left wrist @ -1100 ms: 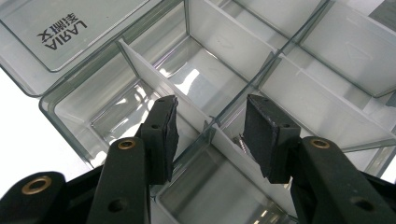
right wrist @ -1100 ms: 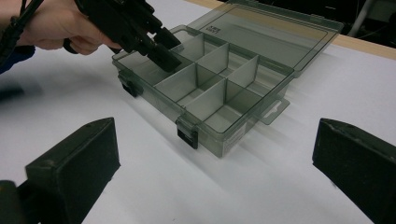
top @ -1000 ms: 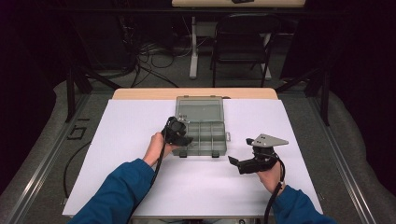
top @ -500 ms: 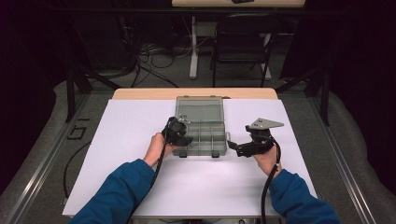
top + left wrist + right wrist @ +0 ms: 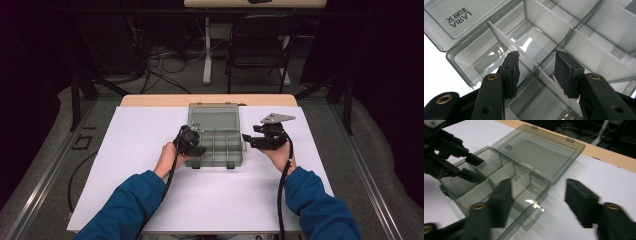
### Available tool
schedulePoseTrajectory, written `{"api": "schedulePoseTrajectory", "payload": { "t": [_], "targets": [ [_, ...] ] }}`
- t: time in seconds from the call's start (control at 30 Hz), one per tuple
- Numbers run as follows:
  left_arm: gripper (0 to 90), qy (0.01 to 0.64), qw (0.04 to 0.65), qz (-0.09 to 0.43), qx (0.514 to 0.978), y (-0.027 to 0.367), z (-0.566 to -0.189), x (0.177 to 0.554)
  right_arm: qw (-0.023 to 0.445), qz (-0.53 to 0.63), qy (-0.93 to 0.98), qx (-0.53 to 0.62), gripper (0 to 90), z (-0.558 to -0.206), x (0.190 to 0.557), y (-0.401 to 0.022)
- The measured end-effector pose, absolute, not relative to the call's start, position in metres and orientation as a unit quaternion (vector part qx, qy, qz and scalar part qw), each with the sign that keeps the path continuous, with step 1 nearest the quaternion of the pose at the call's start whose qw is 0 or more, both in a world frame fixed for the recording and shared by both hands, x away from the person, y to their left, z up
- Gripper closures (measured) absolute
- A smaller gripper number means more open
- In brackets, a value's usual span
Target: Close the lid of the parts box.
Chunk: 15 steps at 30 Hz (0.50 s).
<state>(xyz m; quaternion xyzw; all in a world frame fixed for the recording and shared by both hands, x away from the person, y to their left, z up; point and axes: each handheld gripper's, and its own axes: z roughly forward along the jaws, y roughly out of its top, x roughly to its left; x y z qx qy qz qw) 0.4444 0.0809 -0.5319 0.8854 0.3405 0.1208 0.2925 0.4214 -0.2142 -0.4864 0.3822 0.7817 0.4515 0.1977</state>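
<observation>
A clear grey compartment box [image 5: 239,150] lies open on the white sheet, its lid [image 5: 214,117] folded flat behind it. My left gripper [image 5: 199,149] reaches into the box's front left part. In the left gripper view its jaws [image 5: 536,62] stand apart astride a white divider [image 5: 501,35], with gaps on both sides. A small screw [image 5: 553,76] lies by the right pad. My right gripper [image 5: 248,141] hovers at the box's right side, pointing left. Its jaws [image 5: 539,187] have just been closing; they stand apart and press on nothing, with the box's corner [image 5: 546,186] beyond them.
The white sheet [image 5: 150,130] covers most of the wooden table [image 5: 150,100]. A black cable [image 5: 281,195] trails from each gripper along the sleeve. Beyond the table stand a dark chair [image 5: 260,50] and floor cables [image 5: 160,60].
My right gripper has moved left and away from the front, up to the box's right side, and its jaws have narrowed. The left gripper and the box have kept still.
</observation>
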Motion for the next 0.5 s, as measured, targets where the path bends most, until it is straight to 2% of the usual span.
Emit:
{"api": "schedulePoseTrajectory", "payload": {
  "t": [0.17,0.3,0.37,0.5],
  "targets": [
    [54.6,0.340,0.293,0.119,0.885,0.081,-0.532,0.445,0.200,0.443,0.788,0.378,72.4,-0.484,0.435,-0.213],
    [54.6,0.340,0.292,0.120,0.886,0.081,-0.532,0.445,0.201,0.437,0.792,0.377,86.5,-0.484,0.447,-0.213],
    [54.6,0.340,0.292,0.120,0.886,0.081,-0.532,0.445,0.203,0.432,0.793,0.378,90.0,-0.485,0.452,-0.213],
    [54.6,0.341,0.292,0.120,0.886,0.081,-0.532,0.445,0.202,0.412,0.806,0.373,90.0,-0.492,0.463,-0.208]
  ]
}}
